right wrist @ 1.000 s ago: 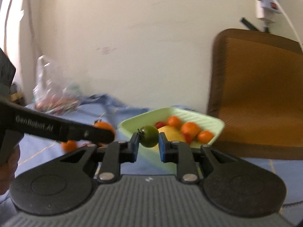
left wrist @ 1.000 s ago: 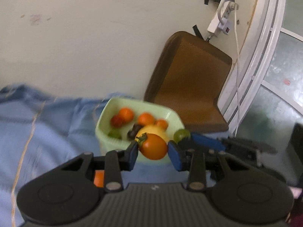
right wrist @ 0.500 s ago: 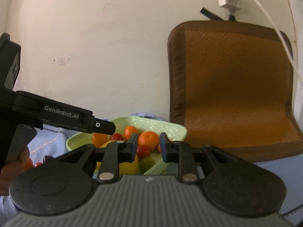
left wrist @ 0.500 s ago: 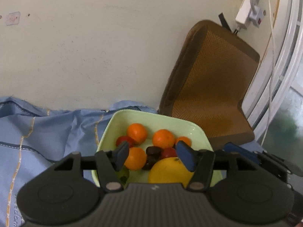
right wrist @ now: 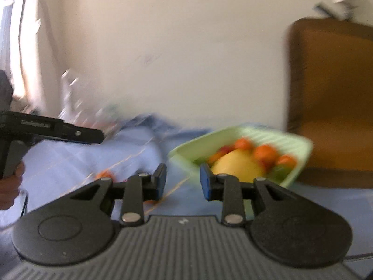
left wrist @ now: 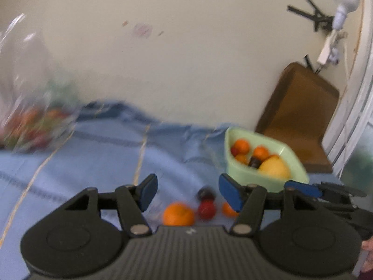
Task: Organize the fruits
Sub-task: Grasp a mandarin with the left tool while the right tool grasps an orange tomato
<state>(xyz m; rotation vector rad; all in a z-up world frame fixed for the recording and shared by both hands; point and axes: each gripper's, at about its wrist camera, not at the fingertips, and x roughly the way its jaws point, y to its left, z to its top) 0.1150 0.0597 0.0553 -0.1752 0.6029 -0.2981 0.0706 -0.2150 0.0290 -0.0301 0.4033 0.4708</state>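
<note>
Blue striped cloth is covering the bed by a cream wall. Both grippers have just released fruit into the pale green plastic bowl and are now pulling back from it. The left gripper, jaws opening wide and empty, is hovering over loose orange and red fruits just left of the bowl. The right gripper is standing slightly parted, empty.

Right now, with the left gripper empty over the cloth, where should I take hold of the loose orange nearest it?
Judging from the left wrist view, grip the orange across its widest middle, coming from above and behind. It sits alone on the blue cloth, its left side clear; a red fruit lies close on its right, so keep that finger tight in.
</note>
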